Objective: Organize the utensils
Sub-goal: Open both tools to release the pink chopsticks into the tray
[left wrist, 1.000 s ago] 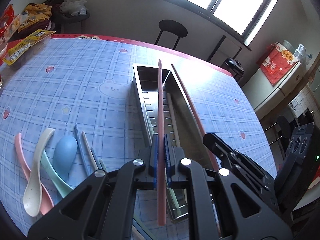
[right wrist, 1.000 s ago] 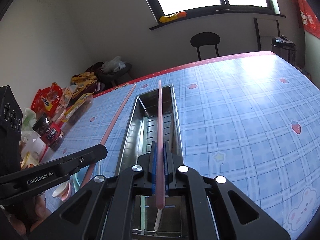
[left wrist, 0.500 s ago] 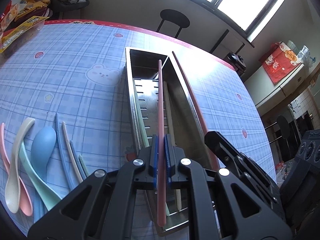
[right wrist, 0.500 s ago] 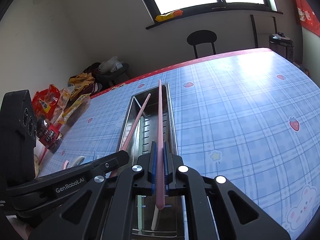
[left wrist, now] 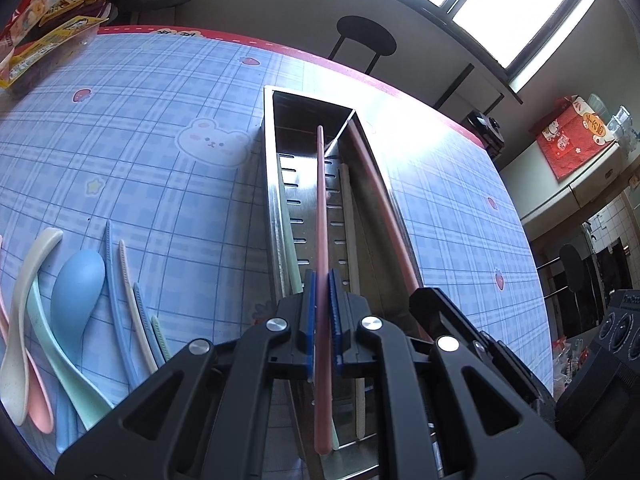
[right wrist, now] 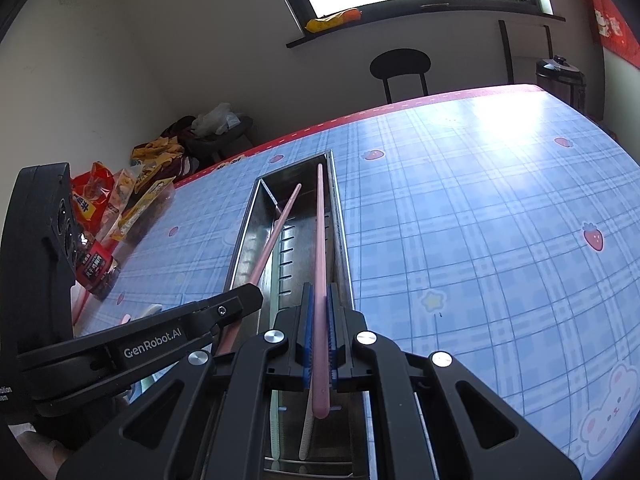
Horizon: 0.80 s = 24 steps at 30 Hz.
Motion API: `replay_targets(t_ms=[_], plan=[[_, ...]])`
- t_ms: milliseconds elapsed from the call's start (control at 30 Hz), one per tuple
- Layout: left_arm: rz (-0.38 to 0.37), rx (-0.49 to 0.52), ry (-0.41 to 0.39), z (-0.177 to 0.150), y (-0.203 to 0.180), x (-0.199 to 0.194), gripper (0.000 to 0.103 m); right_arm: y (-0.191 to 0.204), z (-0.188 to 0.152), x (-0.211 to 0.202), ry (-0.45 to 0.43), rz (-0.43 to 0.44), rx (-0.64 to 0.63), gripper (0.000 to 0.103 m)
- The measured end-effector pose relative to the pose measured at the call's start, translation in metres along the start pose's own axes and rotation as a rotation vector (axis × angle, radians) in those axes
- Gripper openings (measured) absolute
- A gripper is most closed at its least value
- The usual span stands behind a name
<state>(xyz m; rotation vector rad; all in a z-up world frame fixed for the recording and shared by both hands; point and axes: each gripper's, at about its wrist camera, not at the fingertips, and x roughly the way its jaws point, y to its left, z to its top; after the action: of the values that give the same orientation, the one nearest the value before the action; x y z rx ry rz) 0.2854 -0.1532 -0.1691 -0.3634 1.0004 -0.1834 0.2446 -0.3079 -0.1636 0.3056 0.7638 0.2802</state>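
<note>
Pink chopsticks sit clamped in both your grippers: the left gripper (left wrist: 322, 316) pinches one chopstick (left wrist: 321, 216), the right gripper (right wrist: 319, 322) the other chopstick (right wrist: 319, 240), both angled over the steel tray (left wrist: 270, 184). Release too high or skewed and either tip may catch the tray's rim and skitter onto the tablecloth (left wrist: 140, 140).

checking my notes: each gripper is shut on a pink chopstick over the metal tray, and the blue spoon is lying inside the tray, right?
Not quite. The blue spoon lies on the tablecloth left of the metal tray, among the other spoons, as the left wrist view shows. The rest holds: the left gripper and the right gripper are each shut on a pink chopstick over the tray.
</note>
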Motion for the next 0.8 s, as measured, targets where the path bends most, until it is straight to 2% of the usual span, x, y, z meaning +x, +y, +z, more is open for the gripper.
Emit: replay_targets(t_ms=[67,133,200,233,267,300,333,367,400,467,567,600,667,700,800], plan=[[-0.002,0.004,0.000,0.002,-0.001,0.001,0.010,0.000,0.001,0.001,0.003,0.003,-0.001,0.007],[0.012,0.019,-0.005,0.004,-0.003,0.000,0.019,0.000,0.001,0.000,0.000,0.004,-0.001,0.008],[0.008,0.025,-0.018,0.008,-0.002,-0.006,0.023,0.000,0.003,-0.003,-0.008,0.001,0.001,0.008],[0.008,0.026,-0.024,0.010,-0.003,-0.009,0.024,0.000,0.004,-0.006,-0.019,0.006,0.002,0.013],[0.016,0.034,-0.037,0.012,-0.003,-0.014,0.025,0.000,0.005,-0.009,-0.033,0.005,0.002,0.025],[0.023,0.044,-0.056,0.015,-0.004,-0.020,0.032,-0.001,0.006,-0.013,-0.049,-0.001,0.002,0.031],[0.025,0.054,-0.078,0.018,-0.004,-0.027,0.040,-0.001,0.007,-0.017,-0.069,-0.009,0.002,0.044],[0.030,0.068,-0.104,0.020,-0.003,-0.036,0.044,-0.001,0.008,-0.021,-0.086,-0.019,-0.003,0.053],[0.039,0.082,-0.129,0.022,-0.002,-0.045,0.049,-0.001,0.009,-0.025,-0.108,-0.034,-0.006,0.058],[0.060,0.104,-0.171,0.026,0.001,-0.062,0.058,-0.002,0.010,-0.030,-0.142,-0.059,-0.008,0.075],[0.095,0.131,-0.241,0.028,0.009,-0.090,0.081,-0.005,0.010,-0.035,-0.177,-0.074,0.003,0.091],[0.107,0.141,-0.267,0.028,0.012,-0.099,0.088,-0.005,0.011,-0.036,-0.189,-0.077,0.006,0.092],[0.141,0.171,-0.312,0.027,0.019,-0.119,0.089,-0.005,0.011,-0.037,-0.186,-0.088,0.000,0.097],[0.158,0.185,-0.327,0.025,0.023,-0.127,0.097,-0.004,0.011,-0.037,-0.188,-0.091,-0.008,0.097],[0.203,0.223,-0.379,0.017,0.037,-0.153,0.097,0.003,0.010,-0.039,-0.205,-0.116,-0.037,0.097]])
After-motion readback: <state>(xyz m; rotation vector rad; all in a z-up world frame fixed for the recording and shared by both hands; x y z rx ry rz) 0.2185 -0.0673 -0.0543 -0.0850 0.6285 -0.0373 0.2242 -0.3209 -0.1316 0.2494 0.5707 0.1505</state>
